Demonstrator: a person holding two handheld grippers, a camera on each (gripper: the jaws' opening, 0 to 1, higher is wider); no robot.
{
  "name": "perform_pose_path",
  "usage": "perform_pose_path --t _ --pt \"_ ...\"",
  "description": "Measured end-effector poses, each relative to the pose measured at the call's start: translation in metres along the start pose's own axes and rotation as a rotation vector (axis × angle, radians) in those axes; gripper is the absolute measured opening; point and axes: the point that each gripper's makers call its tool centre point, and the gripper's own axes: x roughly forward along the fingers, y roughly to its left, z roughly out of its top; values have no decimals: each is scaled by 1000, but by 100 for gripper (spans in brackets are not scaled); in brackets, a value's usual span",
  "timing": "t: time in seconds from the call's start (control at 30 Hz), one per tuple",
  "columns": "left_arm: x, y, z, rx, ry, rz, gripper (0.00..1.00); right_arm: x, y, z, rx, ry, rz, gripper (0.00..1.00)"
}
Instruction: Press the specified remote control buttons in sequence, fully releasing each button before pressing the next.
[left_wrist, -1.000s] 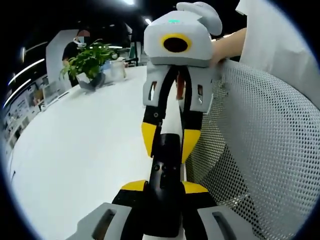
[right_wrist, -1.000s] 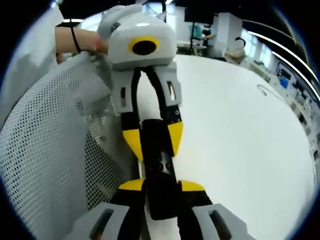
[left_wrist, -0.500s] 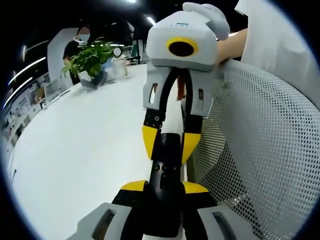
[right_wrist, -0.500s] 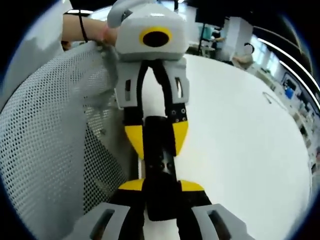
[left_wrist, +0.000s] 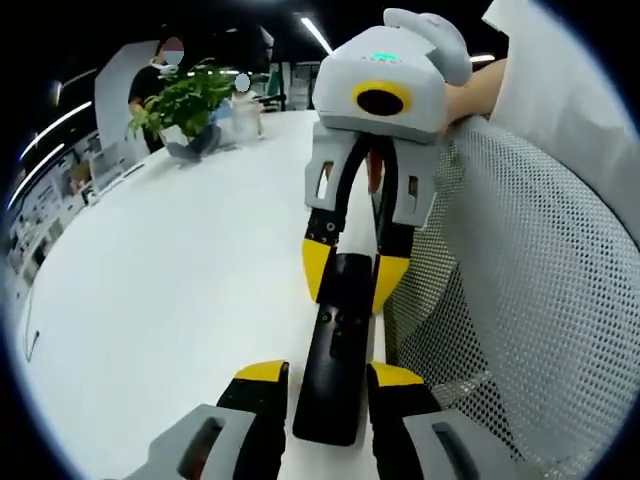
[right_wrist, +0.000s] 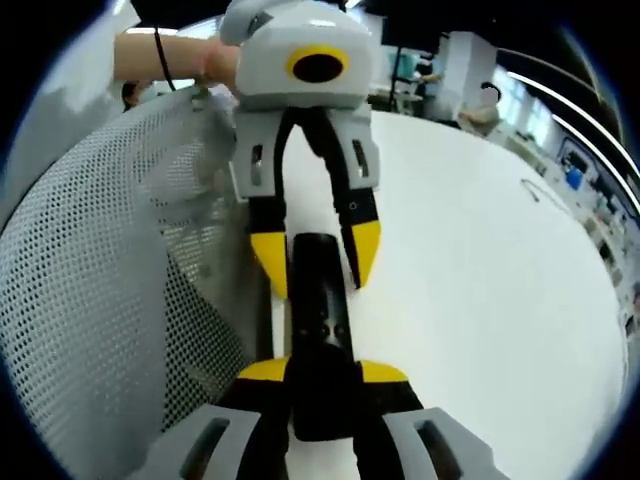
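A: Task thing?
B: Long black remote control (left_wrist: 335, 325), lying along the edge of the white worktop (left_wrist: 150, 300), right beside the white mesh chair back (left_wrist: 540, 300).
A: Left gripper (left_wrist: 328, 373)?
B: Jaws narrowly parted. In the left gripper view the yellow tips sit either side of the remote's near end. The right gripper view shows one tip splayed off the remote's side, so no grip.
A: Right gripper (right_wrist: 322, 372)?
B: Clamped on the remote's other end, with both yellow tips against its sides. Same in the left gripper view.
A: Buttons?
B: Small ones down the middle of the remote; can't tell which is which.
A: Containers?
B: One small pot (left_wrist: 192, 150) far back on the worktop with a leafy green plant (left_wrist: 185, 105) in it, well apart from the remote.
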Motion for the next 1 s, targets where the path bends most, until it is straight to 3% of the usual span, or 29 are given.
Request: perform_pose_path --t 0.13,0.3,0.47,0.9,1.0 --pt "-19 17 17 -113 -103 74 39 0 -1 0 12 -6 -3 21" --pt "-35 30 17 -126 -106 212 46 0 -1 0 28 -16 -1 21" --pt "-57 36 23 -204 -181 323 48 0 -2 1 36 -18 -6 21" --pt "-104 45 15 -377 -319 557 75 0 -2 2 31 -17 -11 22" --pt "-115 46 16 -414 -390 621 84 0 -2 2 30 -17 -11 22"
